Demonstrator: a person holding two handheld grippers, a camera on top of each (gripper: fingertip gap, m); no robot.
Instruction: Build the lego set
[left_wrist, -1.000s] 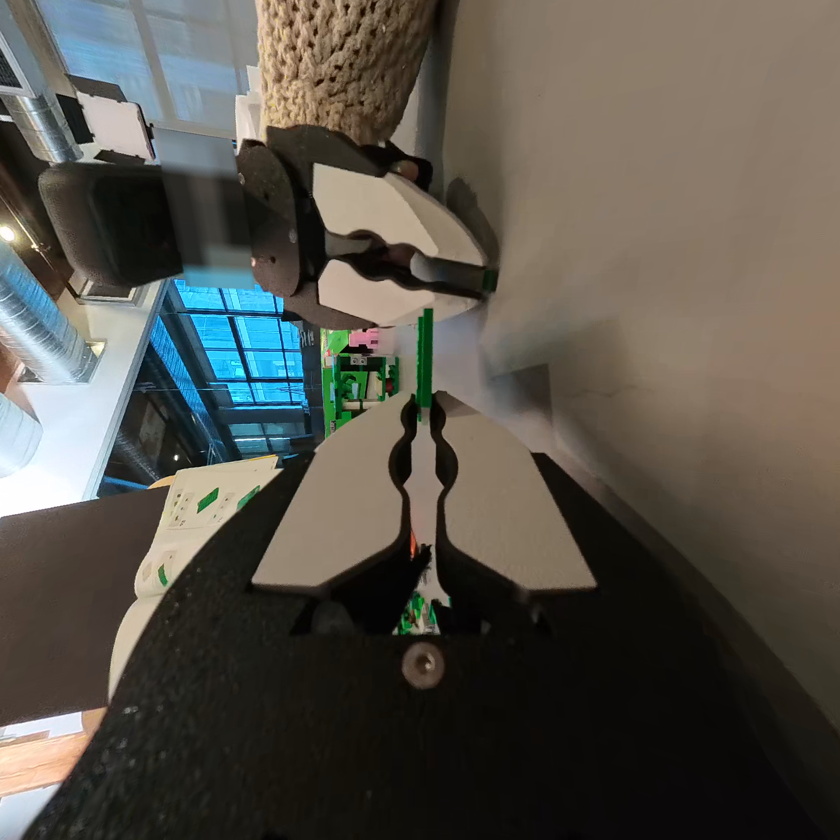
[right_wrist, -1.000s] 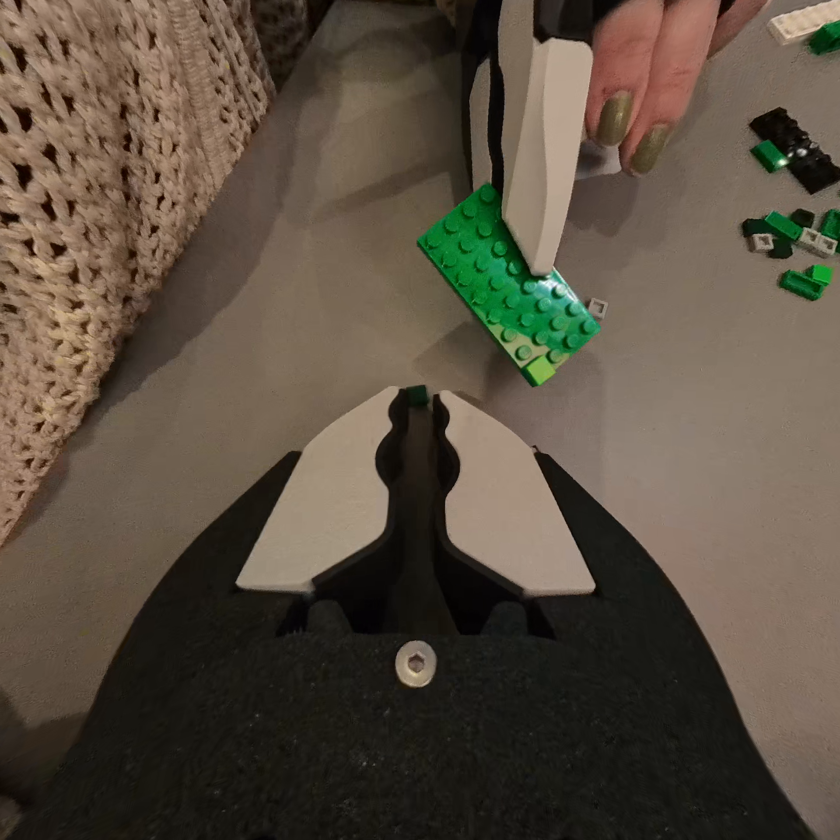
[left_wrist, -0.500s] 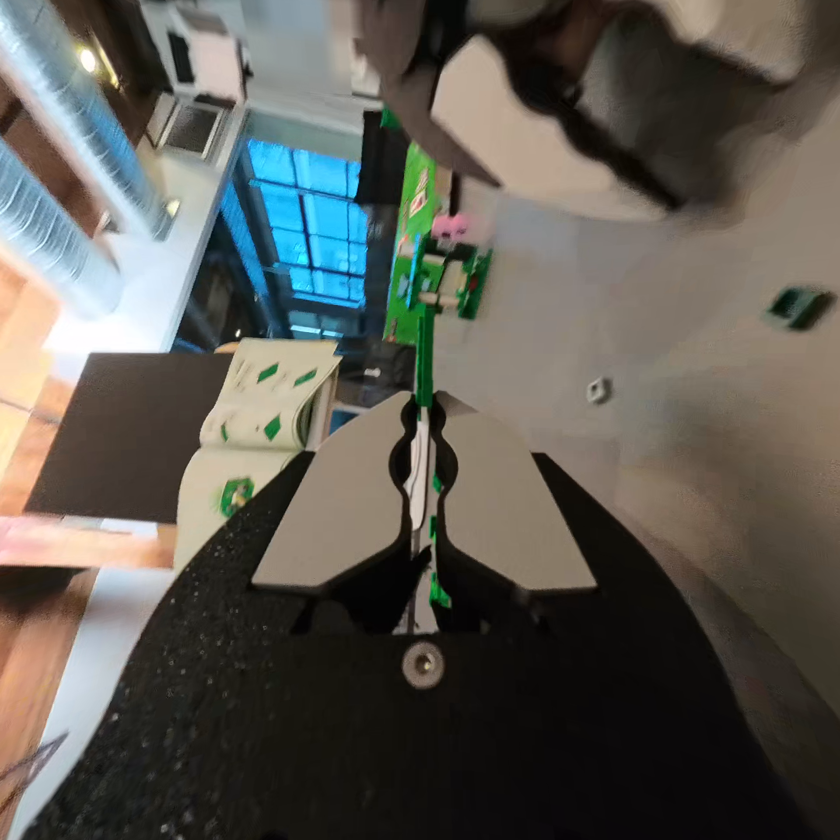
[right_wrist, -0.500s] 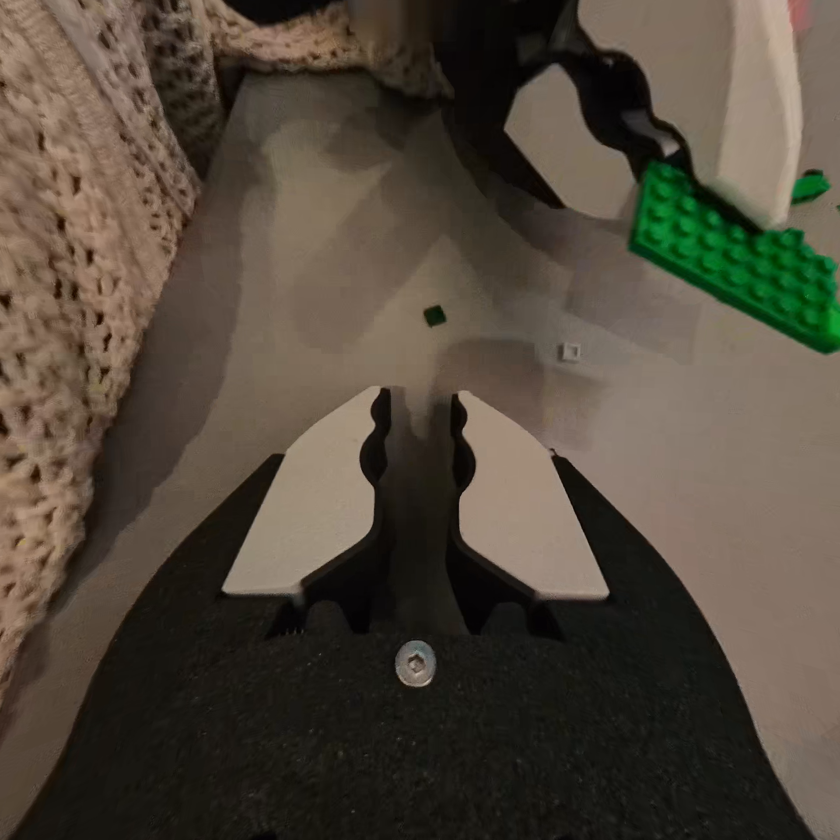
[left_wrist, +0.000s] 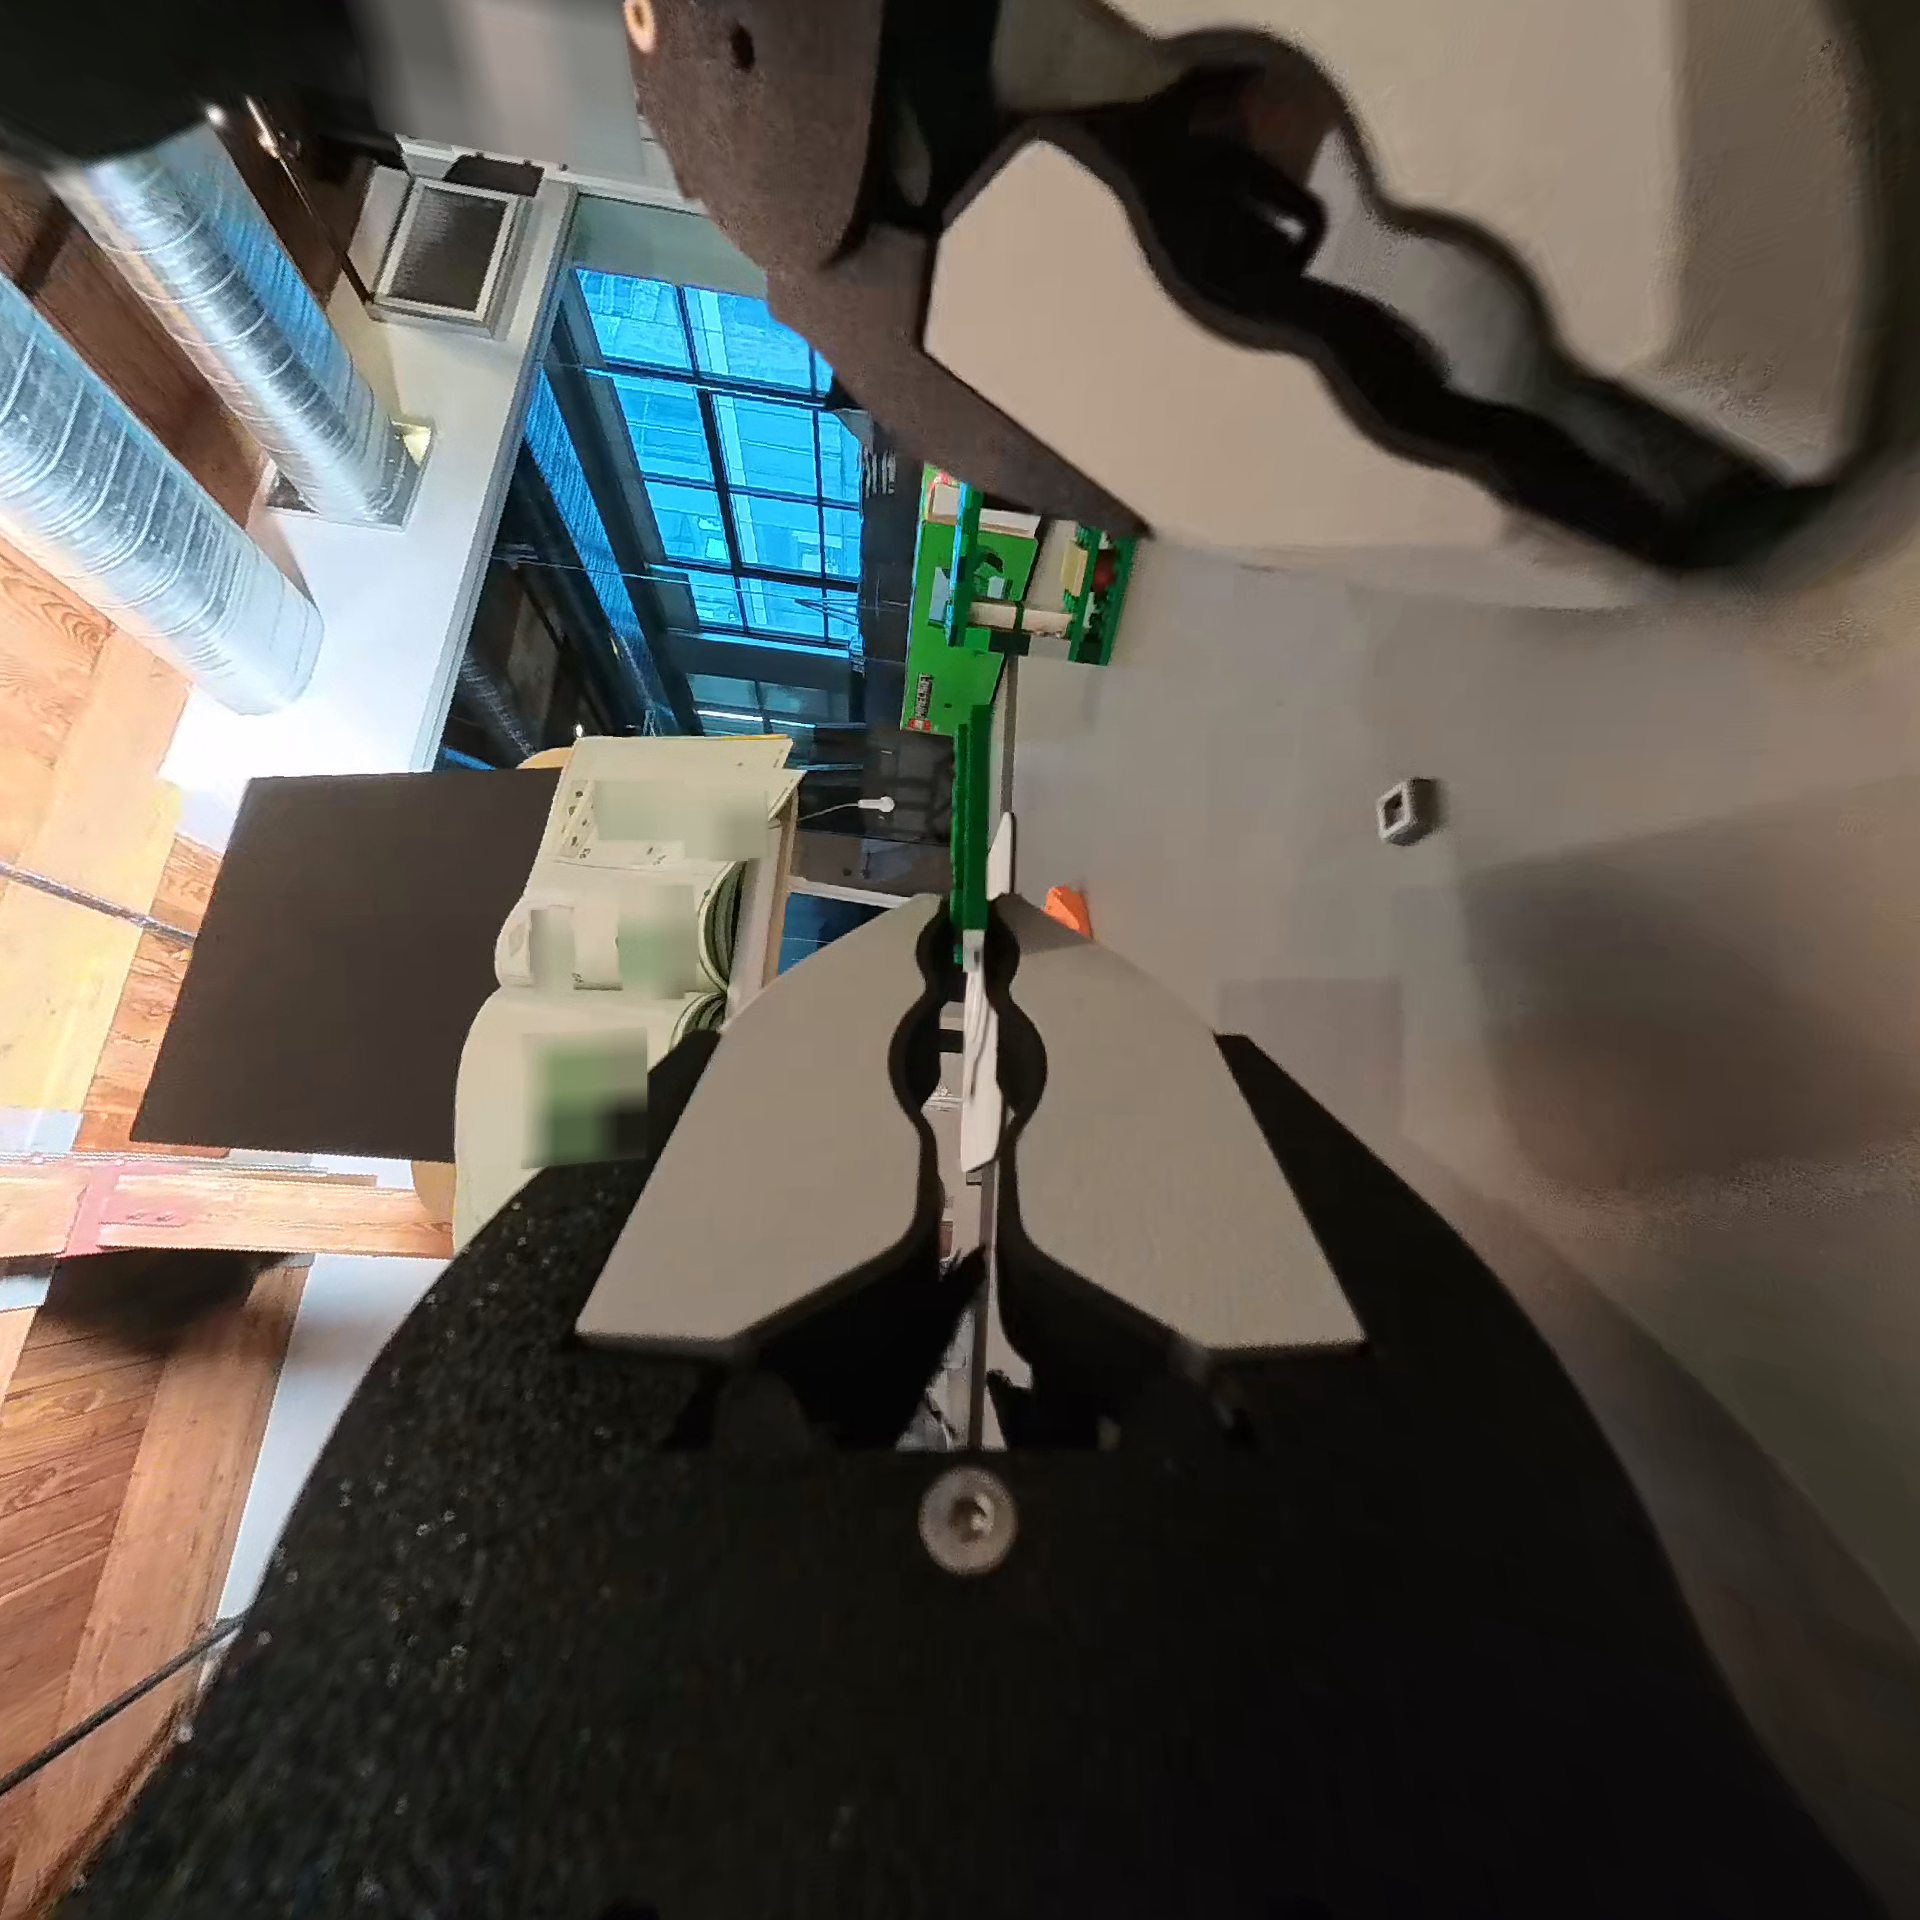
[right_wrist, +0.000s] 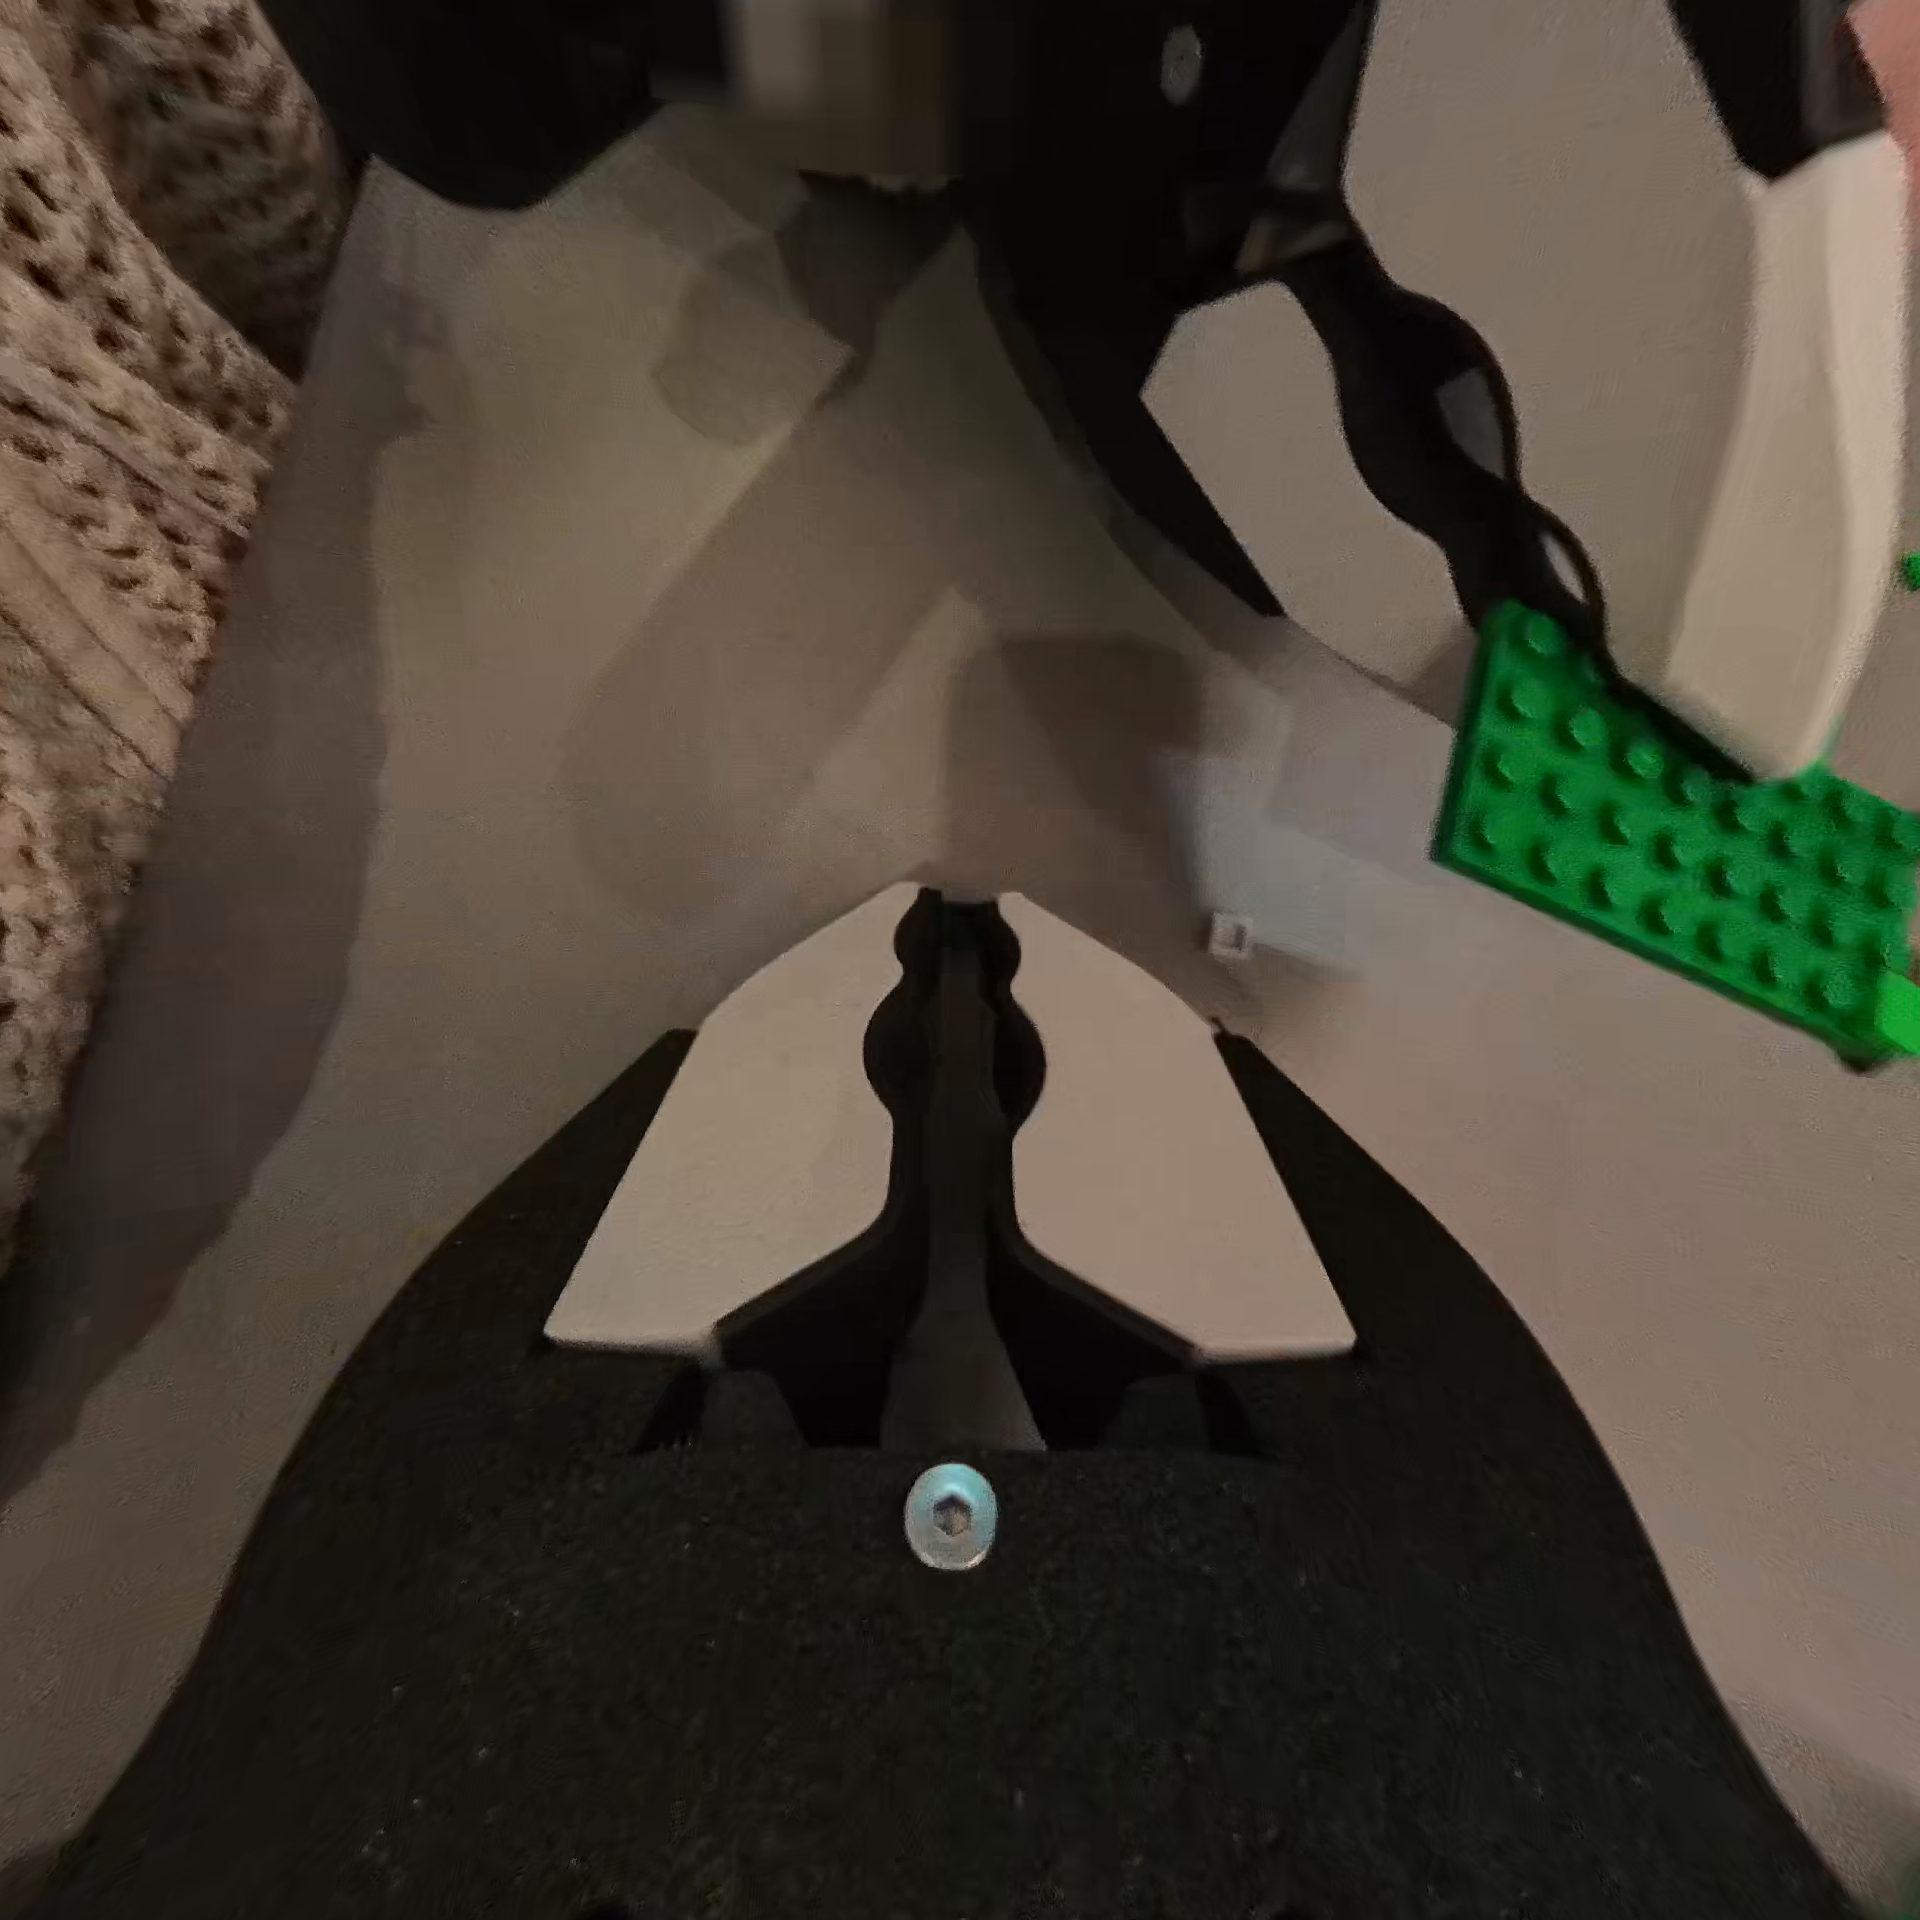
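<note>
My left gripper (left_wrist: 977, 925) is shut on a green studded plate (left_wrist: 971, 821), which shows edge-on there. In the right wrist view the same plate (right_wrist: 1683, 862) hangs at the right, above the grey table (right_wrist: 499, 790), clamped in the left gripper (right_wrist: 1590, 623). My right gripper (right_wrist: 961, 899) points down at the table with its jaws together; blur hides whether anything sits between them. It also shows large and blurred at the top of the left wrist view (left_wrist: 1351, 260). No small green piece shows in either view.
A tiny white square piece (right_wrist: 1231, 932) lies on the table just right of my right fingertips and also shows in the left wrist view (left_wrist: 1405, 810). A partly built green model (left_wrist: 1023, 597) and an open instruction booklet (left_wrist: 623, 935) stand farther off. A knitted sleeve (right_wrist: 104, 520) lies along the left. About 4 centimeters separates my right fingertips from the tiny white square piece (right_wrist: 1231, 932).
My right gripper let go of a small green piece, opened, then moved forward over that spot and closed. My left gripper carried the green plate to the right and closer.
</note>
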